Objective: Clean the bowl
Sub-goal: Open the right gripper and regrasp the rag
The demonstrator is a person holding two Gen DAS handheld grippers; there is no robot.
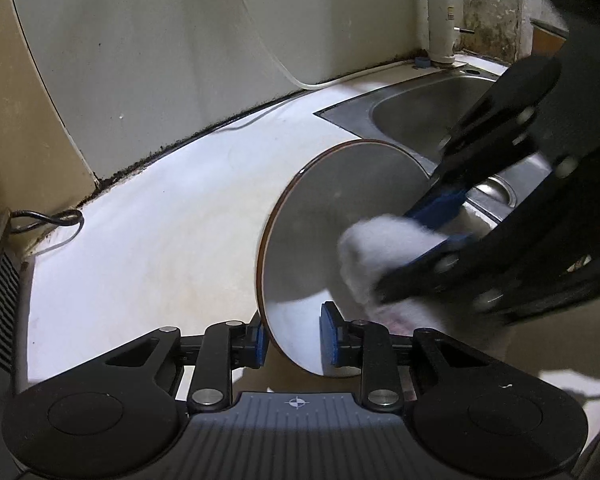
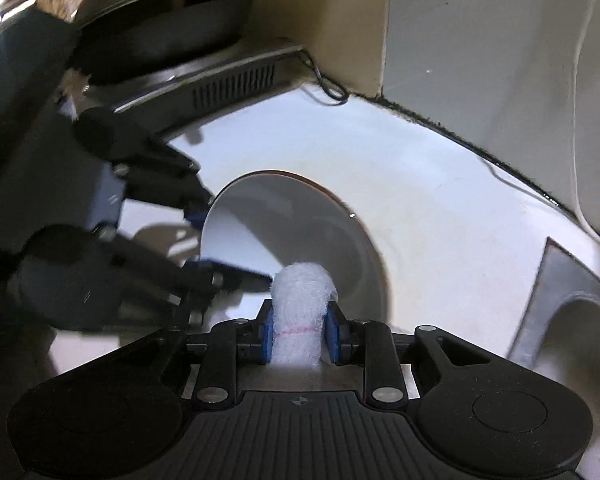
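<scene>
Left tool (image 1: 292,334): gripping the bowl's near rim, one blue pad outside the wall, the other inside; jaws closing further on it.
Right tool (image 2: 299,330): clenched on a wad of white cloth (image 2: 300,300), pinching it at mid-length, free end bulging forward into the bowl.
Right tool seen from the left wrist: blurred, reaching in from the right, pressing cloth against the inner wall, low right.
Bowl (image 1: 340,216): tipped up on edge, mouth facing the right tool, hanging over the worktop (image 1: 160,220) just beside the sink (image 1: 420,108); whether the far rim is touching the worktop, cannot tell.
Bowl, handling (judged): looking stiff and glazed, pale with a thin brown rim line; likely ceramic, so moderately heavy, chipping easily, turning slippery if wet.
Grip point (judged): rim pinch working, but a single edge hold letting the bowl swivel under wiping pressure; holding deeper over the wall being steadier.
Cloth, handling (judged): soft, fluffy, light; yielding to the curve, needing firm pressing.
Surroundings: faucet (image 1: 440,16) behind the sink; dark appliance (image 2: 228,84) at the worktop's far end.
</scene>
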